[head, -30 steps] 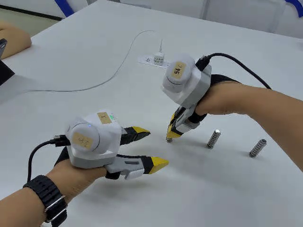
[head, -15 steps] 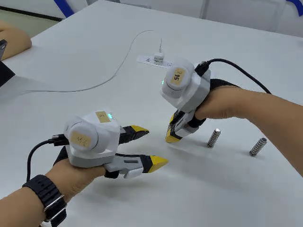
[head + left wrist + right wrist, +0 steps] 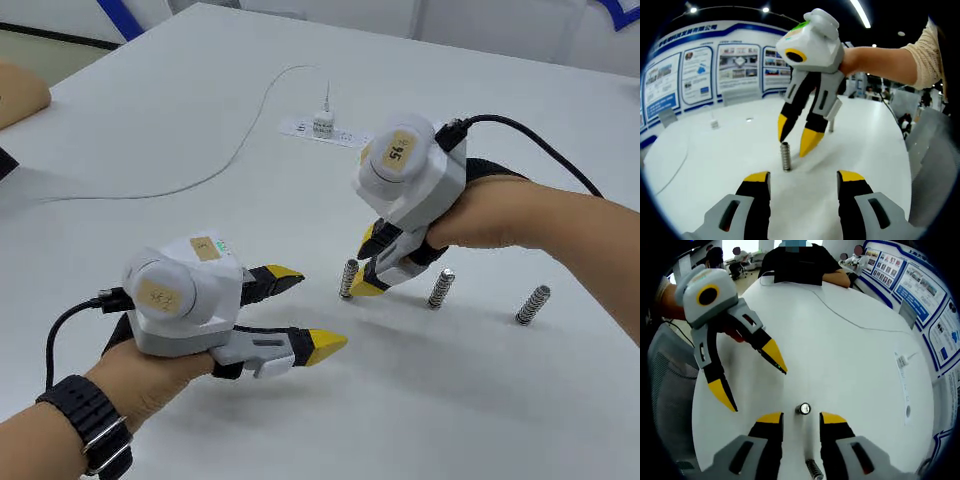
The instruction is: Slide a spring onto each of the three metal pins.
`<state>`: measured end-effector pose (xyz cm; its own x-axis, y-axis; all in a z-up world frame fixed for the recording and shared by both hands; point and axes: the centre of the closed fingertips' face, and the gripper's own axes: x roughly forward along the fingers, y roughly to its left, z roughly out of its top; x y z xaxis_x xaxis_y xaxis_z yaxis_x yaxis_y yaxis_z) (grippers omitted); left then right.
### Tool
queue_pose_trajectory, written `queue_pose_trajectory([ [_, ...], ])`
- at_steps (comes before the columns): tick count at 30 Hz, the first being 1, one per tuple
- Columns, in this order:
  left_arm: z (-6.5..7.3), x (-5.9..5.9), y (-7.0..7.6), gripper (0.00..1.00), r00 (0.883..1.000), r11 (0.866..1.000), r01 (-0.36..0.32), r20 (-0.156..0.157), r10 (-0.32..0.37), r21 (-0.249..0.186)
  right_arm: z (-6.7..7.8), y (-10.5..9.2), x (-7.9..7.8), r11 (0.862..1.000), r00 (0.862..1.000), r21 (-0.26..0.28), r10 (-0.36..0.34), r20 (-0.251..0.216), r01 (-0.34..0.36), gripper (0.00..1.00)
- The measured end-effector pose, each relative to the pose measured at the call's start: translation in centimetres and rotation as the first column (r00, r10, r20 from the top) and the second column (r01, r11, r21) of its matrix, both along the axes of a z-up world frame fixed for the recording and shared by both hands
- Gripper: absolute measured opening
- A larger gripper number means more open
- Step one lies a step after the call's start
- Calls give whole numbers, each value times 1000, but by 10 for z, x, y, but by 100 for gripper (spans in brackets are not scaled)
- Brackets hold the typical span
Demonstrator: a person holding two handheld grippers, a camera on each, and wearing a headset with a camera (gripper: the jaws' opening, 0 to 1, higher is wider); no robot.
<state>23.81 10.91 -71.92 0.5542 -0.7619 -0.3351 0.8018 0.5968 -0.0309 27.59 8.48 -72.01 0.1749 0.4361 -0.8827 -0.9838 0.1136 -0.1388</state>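
Nearest spring (image 3: pixel 348 278) stands upright on the white table (image 3: pixel 180 120). Right gripper (image 3: pixel 366 264) is poised just over it, jaws parted, holding nothing. In the left gripper view one yellow tip ends right at the spring's top; whether it touches I cannot tell. In the right gripper view the spring is seen end-on, just ahead of the gap between the tips. Right hand holds the tool steeply tilted, tips down and toward the person's left. Middle spring (image 3: pixel 441 288) stands upright just beside the right gripper, on its other side. Third spring (image 3: pixel 533 304) stands further right, apart from both. Left gripper (image 3: pixel 305 308) sits low over the table, roughly level, jaws wide apart and empty, aimed toward the nearest spring but short of it. Left wrist wears a black watch (image 3: pixel 95 425).
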Motion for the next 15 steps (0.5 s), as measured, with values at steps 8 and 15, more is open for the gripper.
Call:
queue_pose_trajectory([
  [8,2,1,0,56,1000,1000,-4,3,4,0,14,-8,-4,996,999,82,-45,19,43,31],
  [15,4,1,-2,57,1000,1000,-3,5,3,2,21,-23,-5,989,996,127,-78,41,72,33],
])
